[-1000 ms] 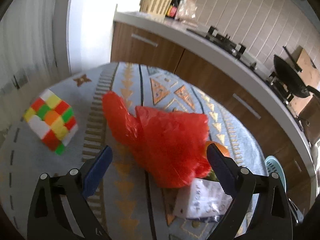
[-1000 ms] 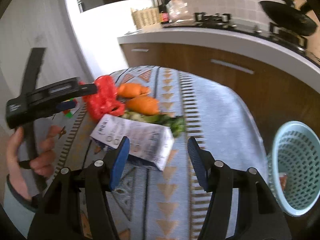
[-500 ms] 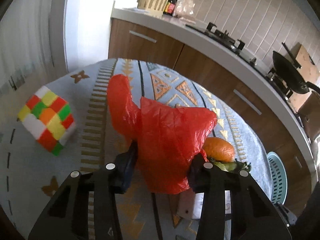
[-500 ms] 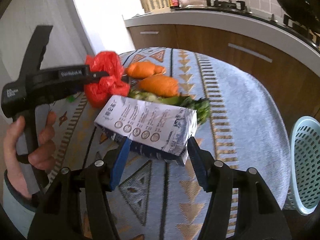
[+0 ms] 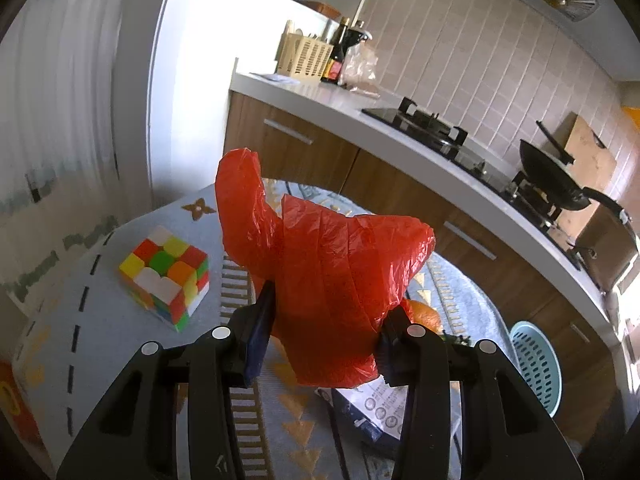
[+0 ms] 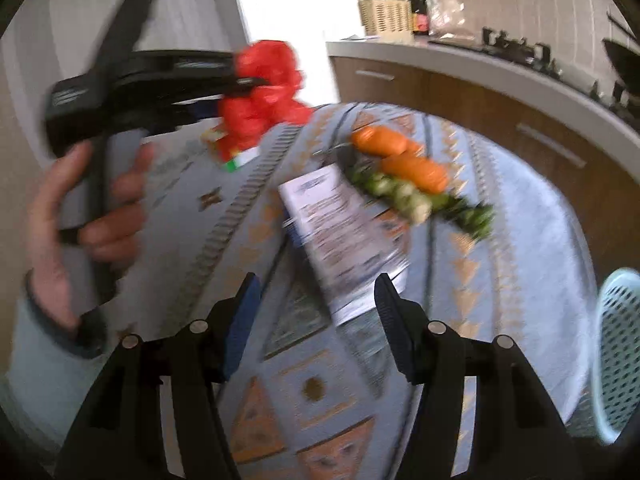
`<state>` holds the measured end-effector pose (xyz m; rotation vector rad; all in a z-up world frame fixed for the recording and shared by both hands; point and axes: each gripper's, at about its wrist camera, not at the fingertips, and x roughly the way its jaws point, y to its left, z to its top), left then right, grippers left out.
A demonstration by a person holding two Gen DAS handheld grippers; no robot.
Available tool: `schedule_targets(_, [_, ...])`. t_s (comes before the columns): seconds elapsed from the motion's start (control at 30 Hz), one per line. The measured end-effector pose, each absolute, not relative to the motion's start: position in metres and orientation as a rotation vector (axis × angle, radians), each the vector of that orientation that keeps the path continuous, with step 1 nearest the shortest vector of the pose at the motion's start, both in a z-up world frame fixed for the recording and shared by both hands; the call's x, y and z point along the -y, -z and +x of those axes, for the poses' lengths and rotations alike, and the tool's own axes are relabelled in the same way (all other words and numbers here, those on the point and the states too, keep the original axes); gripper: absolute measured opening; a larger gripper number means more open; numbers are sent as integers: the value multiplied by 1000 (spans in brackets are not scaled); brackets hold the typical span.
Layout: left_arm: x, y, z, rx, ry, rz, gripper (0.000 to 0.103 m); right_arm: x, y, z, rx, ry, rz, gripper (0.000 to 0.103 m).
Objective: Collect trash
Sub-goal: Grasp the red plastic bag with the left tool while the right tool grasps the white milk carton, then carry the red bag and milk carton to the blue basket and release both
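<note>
- The left gripper (image 5: 324, 330) has its pads pressed into a crumpled red plastic bag (image 5: 324, 264), holding it clear above the patterned tablecloth (image 5: 96, 344).
- A colourful puzzle cube (image 5: 166, 280) sits on the cloth to the left of the bag.
- The right gripper (image 6: 316, 304) hangs over the table with its jaws opening; nothing is pinched, though the near end of a printed carton (image 6: 340, 232) lies between the fingertips in view.
- Beyond the carton lie two carrots (image 6: 414, 168) and some leafy greens (image 6: 420, 200).
- A pale blue perforated basket (image 6: 618, 356) stands off the table's right edge.
</note>
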<state>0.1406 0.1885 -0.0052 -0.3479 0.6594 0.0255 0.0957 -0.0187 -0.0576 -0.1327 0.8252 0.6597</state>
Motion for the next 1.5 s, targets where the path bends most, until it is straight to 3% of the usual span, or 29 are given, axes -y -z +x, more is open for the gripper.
schedule_targets(0.07, [-188,3,138,-657,-19,-344,41,11,60,112,-842,-673,-160,69])
schedule_targets(0.2, [-187,1,129,-658,-15,-318,42,-13,72,129,-841,-673,-278,77])
schedule_targets(0.43, [-187,-2,125,-664,-27,-300,42,-36,95,136,-859,-650,-388,75])
schedule_targets(0.67, [-183,-4,120,-657,-25,-311,42,-24,87,119,-846,-671,-361,55])
schedule_targets(0.73, [-181,-5,119,-655,-18,-309,42,-14,81,114,-831,-679,-307,42])
schedule_targets(0.77, [-179,-6,118,-654,-16,-304,42,-6,76,112,-827,-679,-278,21])
schedule_targets(0.8, [-177,-6,117,-652,-14,-298,42,3,71,112,-841,-673,-240,15])
schedule_targets(0.87, [-172,-8,116,-651,-8,-291,42,12,71,110,-856,-638,-251,13])
schedule_targets(0.97, [-168,-10,116,-646,2,-295,42,22,74,114,-903,-651,-218,16])
schedule_targets(1.03, [-165,-11,114,-642,5,-292,42,26,76,118,-931,-658,-186,28])
schedule_targets(1.1, [-162,-11,112,-641,5,-286,42,27,76,120,-933,-651,-179,78])
schedule_targets(1.37, [-171,-11,107,-637,-10,-299,42,-16,97,129,-1039,-640,-333,78])
schedule_targets(1.4, [-173,-11,106,-636,-13,-300,42,-21,100,128,-1041,-628,-368,65])
schedule_targets(1.43, [-173,-12,105,-636,-16,-300,42,-24,103,126,-1045,-614,-397,59])
schedule_targets(1.5, [-174,-12,104,-637,-18,-299,42,-24,101,122,-1031,-607,-404,58])
